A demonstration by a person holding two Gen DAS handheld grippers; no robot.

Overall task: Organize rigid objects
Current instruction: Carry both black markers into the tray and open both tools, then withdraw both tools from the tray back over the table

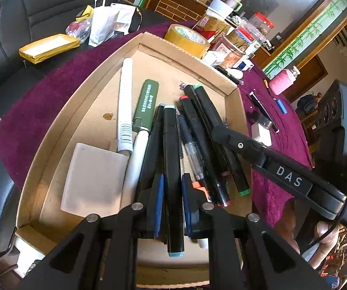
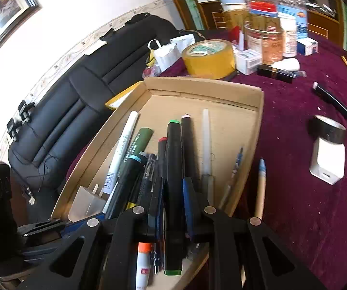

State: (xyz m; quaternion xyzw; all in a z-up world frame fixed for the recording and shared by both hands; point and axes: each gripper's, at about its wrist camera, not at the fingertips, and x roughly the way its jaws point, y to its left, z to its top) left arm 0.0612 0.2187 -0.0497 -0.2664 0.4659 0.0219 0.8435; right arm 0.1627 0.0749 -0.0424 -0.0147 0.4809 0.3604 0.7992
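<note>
An open cardboard box on a purple cloth holds several pens and markers. My left gripper is shut on a black marker with light-blue caps, held low over the pile and lengthwise between the blue pads. My right gripper is shut on a black marker with green caps in the same way, over the box's right side. In the left wrist view the right gripper reaches in from the right onto the green-capped marker. The left gripper shows at the lower left of the right wrist view.
In the box also lie a white pen, a green-tagged pen and a white block. On the cloth: yellow tape roll, jars, black tape roll, white charger, wooden pen. A black sofa stands behind.
</note>
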